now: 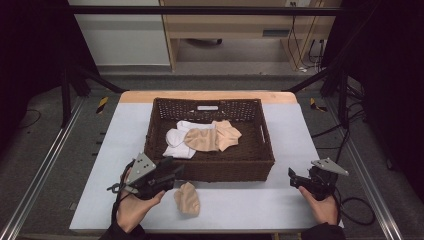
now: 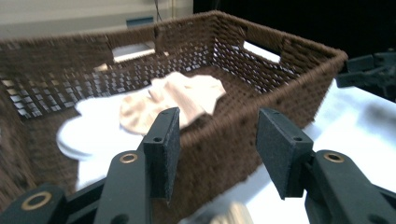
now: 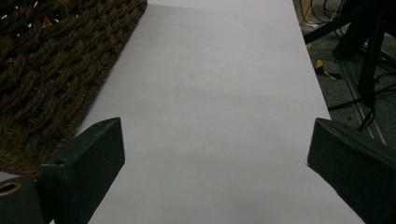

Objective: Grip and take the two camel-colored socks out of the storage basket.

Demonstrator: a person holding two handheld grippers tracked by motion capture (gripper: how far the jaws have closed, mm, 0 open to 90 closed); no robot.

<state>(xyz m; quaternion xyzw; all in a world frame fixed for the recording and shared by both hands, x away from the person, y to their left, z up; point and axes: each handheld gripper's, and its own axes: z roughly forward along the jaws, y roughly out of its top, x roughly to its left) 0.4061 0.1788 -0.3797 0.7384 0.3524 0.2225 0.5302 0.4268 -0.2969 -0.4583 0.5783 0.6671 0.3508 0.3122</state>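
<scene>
One tan sock (image 1: 187,198) lies on the tabletop (image 1: 250,200) at lower centre, apparently taken from the basket (image 1: 210,167), where several remain; left claw (image 1: 176,171) and right claw (image 1: 291,176) both spread, empty.

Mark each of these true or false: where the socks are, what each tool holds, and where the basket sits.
1. A beige sock lies on the table outside the basket. True.
2. The left tool grips a sock. False: its jaws stand open with nothing between them.
3. The basket holds white socks and beige socks. True.
4. The right tool is clamped on the basket rim. False: it is open over bare table beside the basket.
</scene>
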